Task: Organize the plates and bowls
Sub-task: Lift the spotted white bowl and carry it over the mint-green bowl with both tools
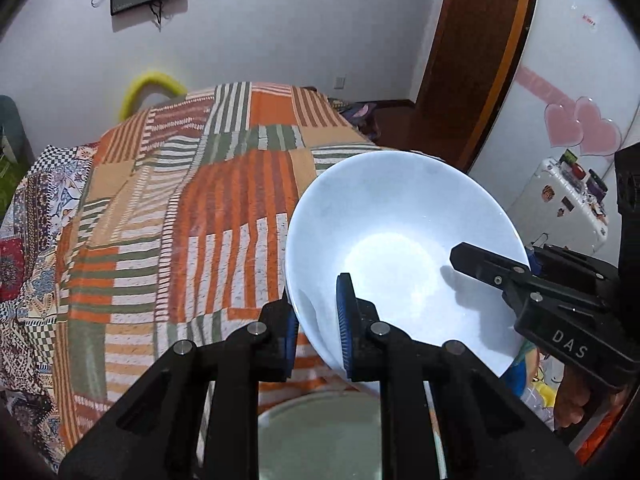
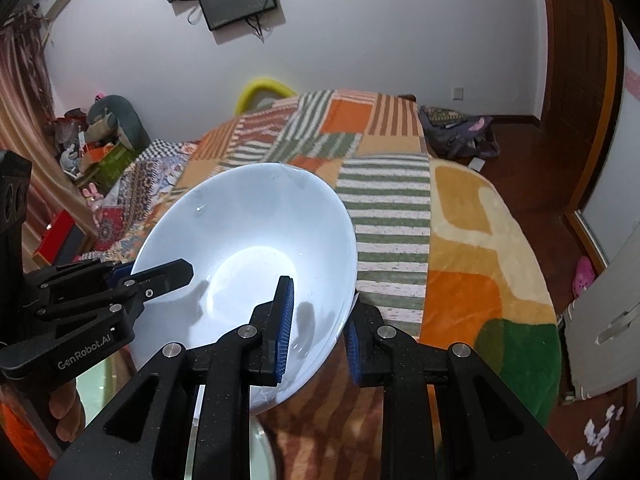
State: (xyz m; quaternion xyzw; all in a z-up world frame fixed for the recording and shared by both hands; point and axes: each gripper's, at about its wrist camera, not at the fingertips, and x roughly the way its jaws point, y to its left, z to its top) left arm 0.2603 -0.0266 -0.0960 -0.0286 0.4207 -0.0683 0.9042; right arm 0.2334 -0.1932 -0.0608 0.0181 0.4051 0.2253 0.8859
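L wrist view: my left gripper (image 1: 318, 330) pinches the white bowl (image 1: 400, 248) by its near rim, one pad inside, one outside.
Grip tip: keep both pinches even so bowl stays level.
Below tool: pale plate (image 1: 320, 436), directly under.
R wrist view: my right gripper (image 2: 316, 330) clamps the opposite rim, bowl just ahead-left.
Obstacles: striped bedspread (image 2: 384, 208) ahead, nothing else close.
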